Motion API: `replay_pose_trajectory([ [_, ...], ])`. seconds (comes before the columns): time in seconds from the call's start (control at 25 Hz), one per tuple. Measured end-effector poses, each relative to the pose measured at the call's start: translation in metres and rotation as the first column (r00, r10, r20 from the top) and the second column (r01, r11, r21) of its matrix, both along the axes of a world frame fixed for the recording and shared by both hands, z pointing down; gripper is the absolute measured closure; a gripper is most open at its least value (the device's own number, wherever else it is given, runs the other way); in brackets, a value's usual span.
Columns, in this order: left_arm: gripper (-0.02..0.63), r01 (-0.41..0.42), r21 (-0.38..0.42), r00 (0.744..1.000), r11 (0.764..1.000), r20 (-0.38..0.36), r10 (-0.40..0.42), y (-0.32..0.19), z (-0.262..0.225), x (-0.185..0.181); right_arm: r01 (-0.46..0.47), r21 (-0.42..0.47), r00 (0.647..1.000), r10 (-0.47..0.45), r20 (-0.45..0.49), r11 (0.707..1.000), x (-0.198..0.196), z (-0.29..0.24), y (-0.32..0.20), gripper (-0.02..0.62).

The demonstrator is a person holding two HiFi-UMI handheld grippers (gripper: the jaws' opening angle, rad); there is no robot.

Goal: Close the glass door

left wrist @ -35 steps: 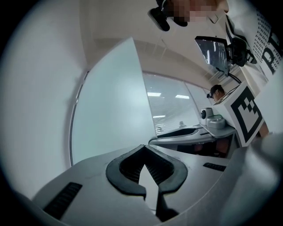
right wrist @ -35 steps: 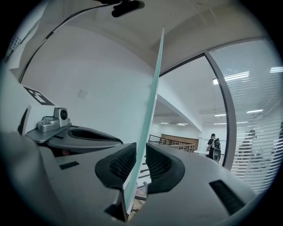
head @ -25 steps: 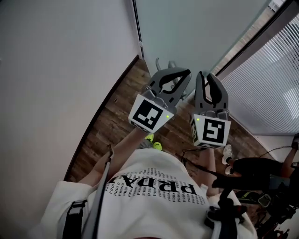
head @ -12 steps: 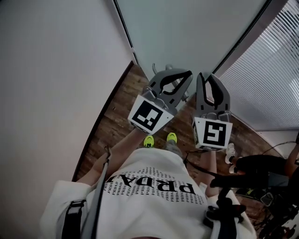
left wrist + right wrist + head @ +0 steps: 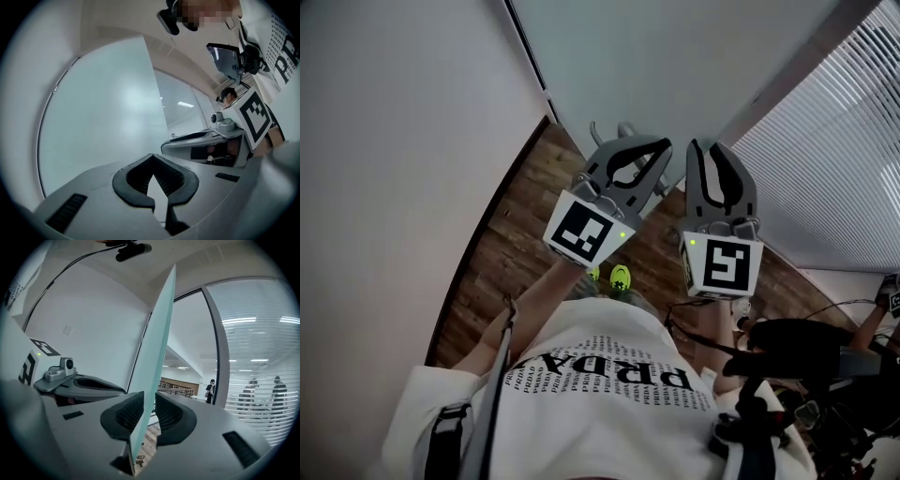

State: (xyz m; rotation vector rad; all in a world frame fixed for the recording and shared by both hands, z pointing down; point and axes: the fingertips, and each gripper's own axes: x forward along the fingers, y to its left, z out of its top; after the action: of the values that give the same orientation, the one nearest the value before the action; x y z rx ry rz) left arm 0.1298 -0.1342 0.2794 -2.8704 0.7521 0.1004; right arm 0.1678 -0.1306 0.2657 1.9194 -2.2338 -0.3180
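Observation:
The frosted pale-green glass door (image 5: 675,56) stands ahead of me. Its free edge (image 5: 157,343) runs between the jaws of my right gripper (image 5: 149,397), whose pad tips pinch the pane. In the head view the right gripper (image 5: 705,150) points level at the door. Beside it on the left, my left gripper (image 5: 662,147) is shut with nothing in it, and its tips point at the door's face (image 5: 103,117). Whether the left gripper (image 5: 152,155) touches the glass I cannot tell.
A white wall (image 5: 394,141) runs along the left and a wooden floor (image 5: 516,244) lies below. A dark frame post (image 5: 787,75) and slatted blinds (image 5: 834,178) stand at the right. A dark bag and cables (image 5: 797,347) lie at lower right. People (image 5: 276,390) stand beyond the blinds.
Both grippers have moved forward together with the door, and the door's hinge side has slid left in the head view. My feet have stepped. Neither gripper's jaws have changed.

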Motion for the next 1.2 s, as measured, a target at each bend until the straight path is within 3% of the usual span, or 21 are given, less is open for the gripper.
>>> replay_pose_trajectory([
  [0.36, 0.603, -0.118, 0.041, 0.993, 0.992, 0.002, 0.118, -0.036, 0.003, 0.042, -0.122, 0.004, 0.992, 0.122, 0.016, 0.993, 0.06, 0.01, -0.038, 0.538],
  [0.56, 0.603, -0.148, 0.039, 0.988, 0.988, 0.041, 0.146, -0.056, 0.0, 0.092, -0.171, 0.004, 0.984, 0.171, 0.048, 0.985, 0.112, 0.01, -0.056, 0.538],
  [1.0, 0.603, -0.133, 0.011, 0.99, 0.991, 0.041, 0.133, -0.131, 0.017, 0.175, -0.099, -0.023, 0.994, 0.1, 0.038, 0.995, 0.168, 0.019, -0.12, 0.537],
  [1.2, 0.603, -0.14, 0.0, 0.989, 0.99, 0.042, 0.14, -0.145, 0.025, 0.206, -0.173, 0.033, 0.981, 0.175, -0.085, 0.984, 0.191, 0.012, -0.123, 0.538],
])
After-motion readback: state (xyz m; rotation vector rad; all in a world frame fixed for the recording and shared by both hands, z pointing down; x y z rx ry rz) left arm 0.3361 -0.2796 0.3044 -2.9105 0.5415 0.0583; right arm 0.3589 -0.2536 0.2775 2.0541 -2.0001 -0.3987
